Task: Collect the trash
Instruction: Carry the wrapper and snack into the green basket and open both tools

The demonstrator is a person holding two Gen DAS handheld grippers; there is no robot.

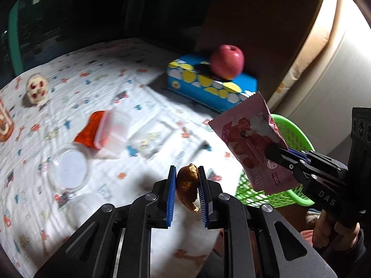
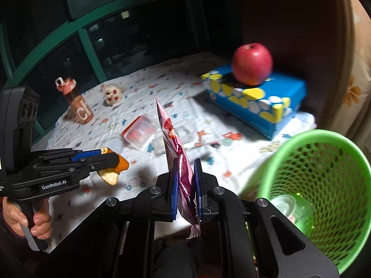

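Observation:
My left gripper (image 1: 187, 180) is shut on a piece of orange peel (image 1: 187, 186) and holds it above the patterned cloth; it also shows in the right wrist view (image 2: 113, 159) with the peel (image 2: 111, 173). My right gripper (image 2: 187, 178) is shut on a pink snack wrapper (image 2: 176, 143), held upright; in the left wrist view the wrapper (image 1: 250, 136) hangs in front of the green mesh basket (image 1: 292, 139). The basket (image 2: 320, 162) stands at the right, with a clear plastic cup (image 2: 289, 206) lying inside.
A blue spotted box (image 2: 255, 99) with a red apple (image 2: 252, 63) on top stands at the back. A clear lidded container (image 1: 109, 132), a round clear lid (image 1: 69, 169), a skull-like toy (image 1: 37, 90) and an orange bottle (image 2: 76, 102) lie on the cloth.

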